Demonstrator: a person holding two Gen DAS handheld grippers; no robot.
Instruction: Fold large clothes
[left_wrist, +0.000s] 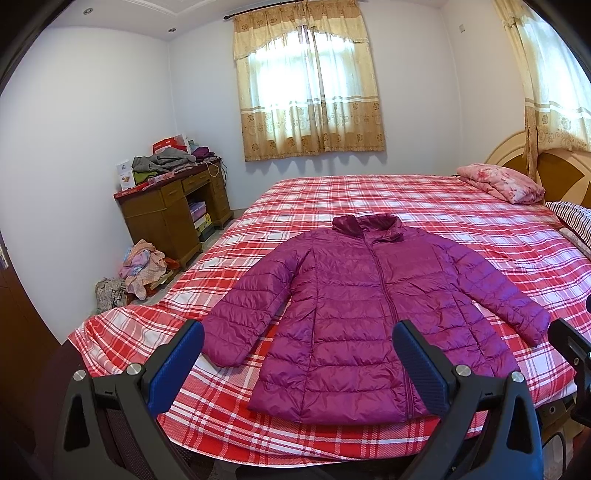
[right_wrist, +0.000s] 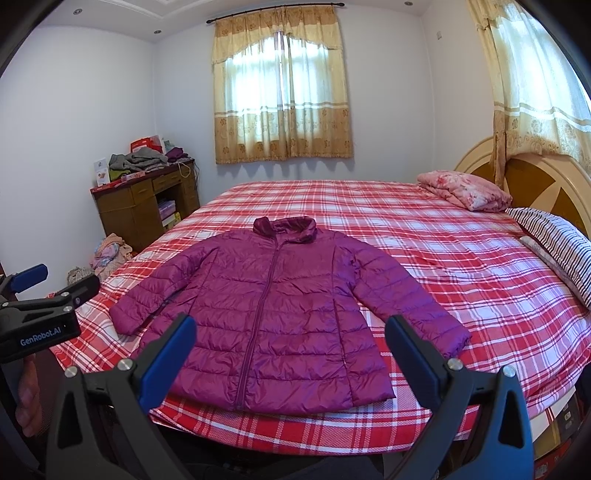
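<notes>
the left gripper (left_wrist: 297, 345) hovers above the near edge of the bed, jaws spread wide and holding nothing; its blue ribbed pads (left_wrist: 421, 373) frame the lower hem of the jacket without touching it. the right gripper (right_wrist: 290, 341) takes the same pose further right, jaws likewise spread and empty. both tools are level and point across the bed toward the window. in the right wrist view the left gripper shows from the side at the left frame edge, with part of a hand (right_wrist: 27, 395) below it.

the purple quilted jacket (left_wrist: 354, 306) lies flat on its back, zipped, collar away from the grippers, hem just inside the near bed edge. both sleeves angle outward and down; the left cuff ends near the bed's left corner, the right cuff rests well inside the mattress. the fabric is glossy, puffed in horizontal channels.

the red and white plaid bedspread (left_wrist: 424, 206) is smooth, with wide bare room beyond the collar and to the right of the jacket. a pink floral folded quilt (right_wrist: 465, 190) and a striped pillow (right_wrist: 554, 240) sit by the curved wooden headboard (right_wrist: 535, 177). a wooden desk (left_wrist: 166, 210) piled with clothes stands against the left wall, with a heap of fabric (left_wrist: 142, 267) on the floor beside it.
</notes>
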